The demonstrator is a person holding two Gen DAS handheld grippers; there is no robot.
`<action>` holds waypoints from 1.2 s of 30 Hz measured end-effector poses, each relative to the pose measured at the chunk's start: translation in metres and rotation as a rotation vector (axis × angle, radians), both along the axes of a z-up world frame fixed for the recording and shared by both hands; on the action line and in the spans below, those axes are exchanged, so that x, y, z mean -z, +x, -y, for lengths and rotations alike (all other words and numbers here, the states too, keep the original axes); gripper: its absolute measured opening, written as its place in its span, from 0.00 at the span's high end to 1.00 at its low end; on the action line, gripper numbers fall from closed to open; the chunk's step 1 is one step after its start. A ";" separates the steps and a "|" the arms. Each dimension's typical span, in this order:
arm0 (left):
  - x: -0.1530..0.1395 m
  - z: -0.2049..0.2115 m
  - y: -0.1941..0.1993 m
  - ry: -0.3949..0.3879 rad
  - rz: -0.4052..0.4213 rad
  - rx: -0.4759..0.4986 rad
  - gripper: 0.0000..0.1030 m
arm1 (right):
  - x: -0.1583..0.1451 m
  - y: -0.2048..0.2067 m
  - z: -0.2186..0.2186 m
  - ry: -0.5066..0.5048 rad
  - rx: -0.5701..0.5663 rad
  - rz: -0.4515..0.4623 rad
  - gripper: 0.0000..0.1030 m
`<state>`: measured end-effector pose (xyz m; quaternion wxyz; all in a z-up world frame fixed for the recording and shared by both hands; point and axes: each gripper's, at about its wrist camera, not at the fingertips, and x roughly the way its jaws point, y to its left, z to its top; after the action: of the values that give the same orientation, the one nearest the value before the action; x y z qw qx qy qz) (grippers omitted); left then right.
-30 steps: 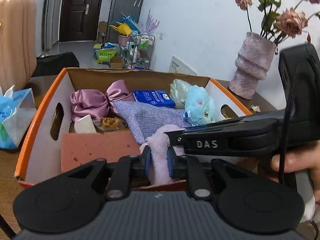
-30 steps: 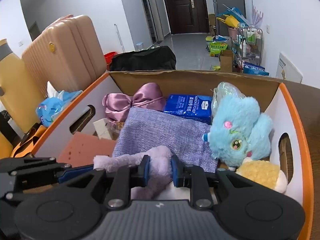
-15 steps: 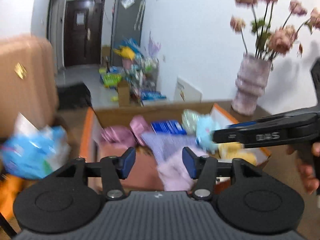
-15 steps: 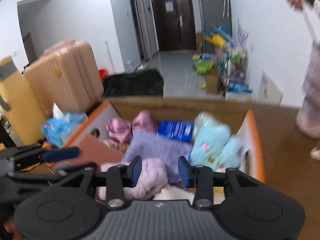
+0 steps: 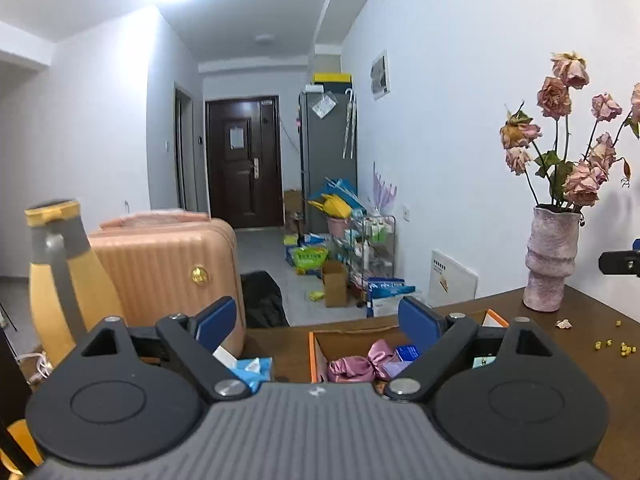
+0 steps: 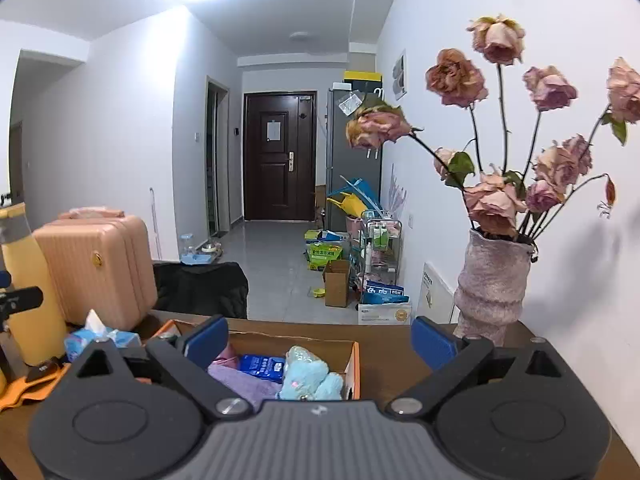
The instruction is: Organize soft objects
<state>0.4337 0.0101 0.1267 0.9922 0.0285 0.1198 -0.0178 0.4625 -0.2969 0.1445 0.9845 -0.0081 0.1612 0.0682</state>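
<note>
**Both grippers wide over the box**

Left wrist: left gripper (image 5: 316, 322) jaws opening, nothing between; shiny pink satin bow (image 5: 362, 364) lies below, inside the orange-rimmed cardboard box (image 5: 313, 354).

Right wrist: right gripper (image 6: 320, 338) jaws opening, empty; fluffy pale-blue plush toy (image 6: 310, 378) sits beneath them, in the box.

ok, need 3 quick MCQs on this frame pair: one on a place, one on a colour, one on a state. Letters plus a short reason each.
1. Where is the light-blue plush toy?
A. inside the cardboard box
B. on the floor
C. on the suitcase

2. What colour is the satin bow in the box?
A. green
B. pink
C. black

3. How does the right gripper stand?
A. clamped on the plush toy
B. clamped on the vase
C. jaws apart, nothing between them

Answers:
1 A: the toy sits within the orange-edged box walls.
2 B: shiny pink fabric shows in the left wrist view.
3 C: its blue pads are wide apart and opening, with only open space between them.
</note>
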 end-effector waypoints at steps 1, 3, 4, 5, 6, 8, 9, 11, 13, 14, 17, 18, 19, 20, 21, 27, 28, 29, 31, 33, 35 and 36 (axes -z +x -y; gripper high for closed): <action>-0.003 0.001 -0.004 -0.005 0.004 0.006 0.13 | -0.002 -0.005 -0.001 0.000 -0.003 0.009 0.05; -0.009 0.003 -0.014 -0.018 0.012 0.014 0.13 | -0.006 -0.014 -0.003 -0.012 -0.006 0.024 0.05; -0.012 0.003 -0.018 -0.022 0.019 0.016 0.13 | -0.007 -0.019 -0.004 -0.016 -0.004 0.031 0.05; -0.015 0.005 -0.024 -0.020 0.028 0.020 0.13 | -0.009 -0.024 -0.005 -0.016 -0.003 0.041 0.05; -0.016 0.003 -0.031 -0.019 0.036 0.020 0.12 | -0.011 -0.030 -0.005 -0.014 -0.003 0.050 0.05; -0.017 0.002 -0.046 -0.025 0.048 0.008 0.11 | -0.009 -0.044 -0.005 -0.001 -0.002 0.068 0.05; -0.016 0.002 -0.055 -0.037 0.049 -0.002 0.10 | -0.007 -0.053 -0.005 0.006 -0.002 0.077 0.04; -0.009 0.002 -0.077 -0.059 0.058 -0.013 0.09 | 0.002 -0.073 -0.006 0.019 0.008 0.103 0.04; 0.000 0.003 -0.102 -0.063 0.083 -0.025 0.08 | 0.014 -0.098 -0.007 0.023 0.023 0.131 0.04; 0.005 0.004 -0.116 -0.059 0.097 -0.032 0.07 | 0.022 -0.112 -0.008 0.022 0.022 0.144 0.04; 0.025 0.005 -0.162 -0.054 0.104 -0.032 0.06 | 0.046 -0.162 -0.013 0.021 0.022 0.165 0.04; 0.032 0.004 -0.179 -0.056 0.101 -0.031 0.06 | 0.054 -0.179 -0.015 0.022 0.025 0.163 0.04; 0.039 0.002 -0.198 -0.058 0.106 -0.027 0.06 | 0.064 -0.199 -0.017 0.018 0.020 0.160 0.04; 0.045 0.001 -0.215 -0.060 0.117 -0.025 0.04 | 0.072 -0.218 -0.018 0.018 0.012 0.163 0.03; 0.054 0.000 -0.237 -0.051 0.134 -0.021 0.03 | 0.082 -0.239 -0.020 0.019 0.006 0.162 0.01; 0.099 -0.009 -0.321 -0.017 0.125 -0.055 0.00 | 0.131 -0.324 -0.029 0.049 -0.031 0.063 0.00; 0.102 -0.010 -0.331 -0.014 0.112 -0.061 0.00 | 0.135 -0.337 -0.033 0.044 -0.040 0.047 0.00; 0.106 -0.010 -0.344 0.002 0.097 -0.061 0.00 | 0.138 -0.352 -0.036 0.038 -0.044 0.027 0.00; 0.109 -0.013 -0.370 0.022 0.101 -0.061 0.00 | 0.142 -0.378 -0.042 0.052 -0.043 0.009 0.00; 0.112 -0.016 -0.395 0.030 0.100 -0.088 0.00 | 0.146 -0.400 -0.046 0.053 -0.074 0.004 0.00; 0.116 -0.019 -0.411 0.027 0.083 -0.090 0.00 | 0.146 -0.413 -0.053 0.000 -0.101 0.015 0.00; 0.117 -0.022 -0.416 0.020 0.075 -0.097 0.00 | 0.144 -0.416 -0.055 -0.012 -0.094 0.025 0.00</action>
<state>0.0172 0.0317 0.0101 0.9954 0.0332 0.0840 0.0326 0.0464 -0.2421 0.0007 0.9822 -0.0223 0.1485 0.1132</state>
